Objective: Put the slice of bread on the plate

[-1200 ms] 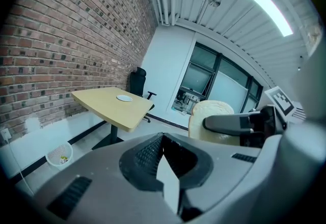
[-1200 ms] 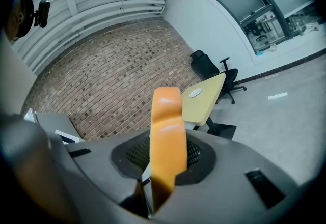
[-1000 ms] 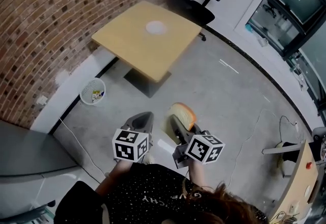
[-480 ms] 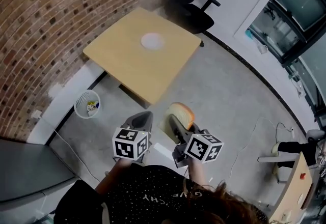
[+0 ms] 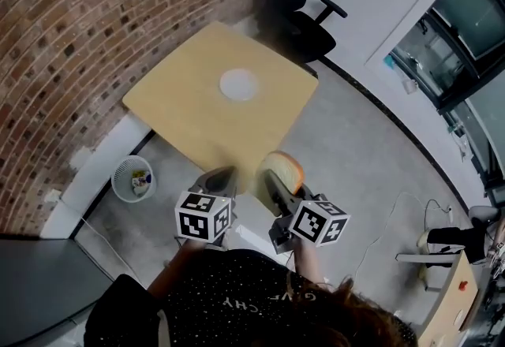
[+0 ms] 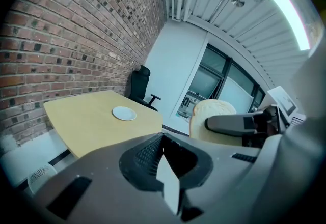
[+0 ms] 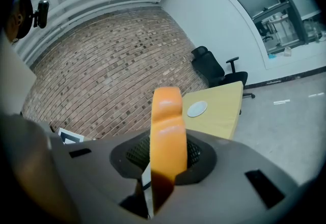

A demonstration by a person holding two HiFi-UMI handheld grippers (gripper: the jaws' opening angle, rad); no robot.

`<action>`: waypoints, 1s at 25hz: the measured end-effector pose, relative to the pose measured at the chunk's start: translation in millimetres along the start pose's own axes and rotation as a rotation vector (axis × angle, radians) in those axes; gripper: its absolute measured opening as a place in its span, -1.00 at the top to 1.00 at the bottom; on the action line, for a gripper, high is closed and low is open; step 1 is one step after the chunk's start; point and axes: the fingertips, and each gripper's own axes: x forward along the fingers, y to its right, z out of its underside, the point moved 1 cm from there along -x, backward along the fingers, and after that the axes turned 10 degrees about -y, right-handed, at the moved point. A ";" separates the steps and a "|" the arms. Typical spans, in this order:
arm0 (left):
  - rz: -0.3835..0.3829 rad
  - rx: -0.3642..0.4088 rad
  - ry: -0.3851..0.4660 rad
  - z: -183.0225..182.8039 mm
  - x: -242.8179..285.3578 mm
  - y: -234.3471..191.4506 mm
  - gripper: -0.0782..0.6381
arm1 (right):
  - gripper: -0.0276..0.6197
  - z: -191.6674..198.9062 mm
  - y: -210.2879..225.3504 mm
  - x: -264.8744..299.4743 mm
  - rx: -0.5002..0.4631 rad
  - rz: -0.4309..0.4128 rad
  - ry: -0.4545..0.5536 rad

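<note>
We are finding the right gripper [image 5: 275,182] clamped on the slice of bread [image 5: 284,170]. Its jaws are standing only a slice's thickness apart, with the pads pressing on the two flat faces. The slice is standing on edge and rising up out of the jaws, its orange-brown crust facing back along the gripper in the right gripper view. The left gripper [image 5: 218,178] is riding just beside the right one. Its jaws are lying together and gripping nothing.

We are locating the plate [image 5: 238,84] flat on the far half of the table [image 5: 177,113], empty, with an office chair [image 5: 304,22] beyond it. The bread is well apart from the plate and, in the head view, appears short of the table's near edge.

We are treating one relation as deciding the coming move. The plate is lying ahead of the right gripper's jaws and slightly right of the line they point along, and it shows just right of the slice's top in the right gripper view. Neither gripper is sitting clearly nearer the plate, but only the right one is carrying the load. In our judgement the slice needs carrying forward over the tabletop, then tipping from on edge to flat before release.
</note>
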 end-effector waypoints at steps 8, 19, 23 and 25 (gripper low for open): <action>0.050 0.034 0.002 -37.5 41.1 -15.4 0.75 | 0.61 -44.6 20.1 27.6 -0.018 0.025 0.045; 0.060 0.052 0.002 -59.8 73.4 -17.6 0.75 | 0.61 -70.2 48.7 32.4 0.015 0.044 0.057; 0.015 0.006 -0.010 -58.2 95.3 -30.3 0.75 | 0.61 -76.3 63.3 55.6 0.007 -0.003 -0.008; -0.010 -0.005 0.004 -71.3 109.5 -35.3 0.75 | 0.61 -90.3 74.3 67.3 -0.003 -0.025 -0.031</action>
